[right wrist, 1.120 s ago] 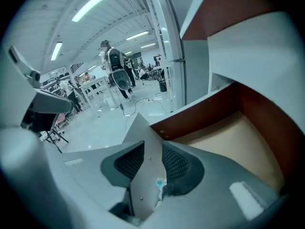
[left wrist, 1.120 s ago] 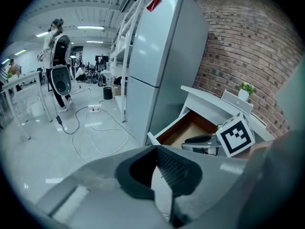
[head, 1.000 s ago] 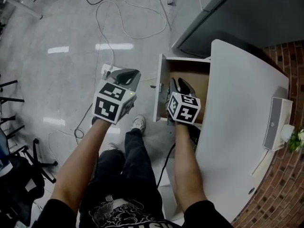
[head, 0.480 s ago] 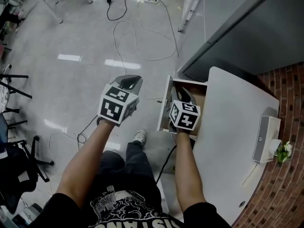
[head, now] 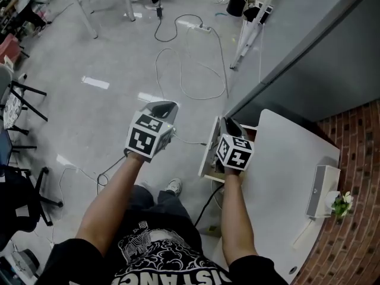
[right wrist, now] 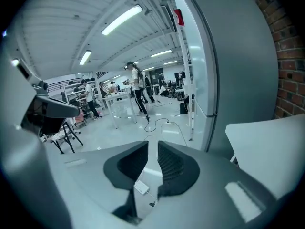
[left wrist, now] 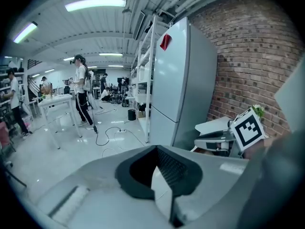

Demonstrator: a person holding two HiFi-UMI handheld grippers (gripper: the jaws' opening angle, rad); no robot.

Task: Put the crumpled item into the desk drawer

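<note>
**A:** What is changing since a second ago?

**B:** Both grippers are lifting away from the drawer (head: 208, 151). The right gripper (head: 229, 124) was reaching down over the drawer's brown inside. Now it is hovering above the far end of the drawer's front panel. Its jaws have just been closing and are standing part-way apart with nothing between them, only floor (head: 89, 117) and a power strip (right wrist: 141, 187) showing through the gap. Far more floor is coming into the head view too, with looping cables (head: 190, 70).

**A:** And the left gripper (head: 161, 107)?

**B:** It is hanging over bare floor, left of the drawer and clear of it. Its jaws are sitting slightly apart and gripping nothing.

**A:** Where is the crumpled item?

**B:** I am not seeing it in any view. The right gripper and forearm are covering most of the drawer's inside.

**A:** How are the edges looking?

**B:** The drawer is standing pulled out from under the white table (head: 279, 177), its front panel jutting toward the floor. A grey cabinet (head: 320, 58) is closing off the far side, just beyond the drawer. The brick wall (head: 356, 177) is bounding the table on the right.

**A:** Any room to move?

**B:** Plenty to the left, where the floor is lying open. A shoe (head: 173, 186) is resting near the drawer's near corner, and a chair (head: 24, 200) is standing well off to the left.
</note>
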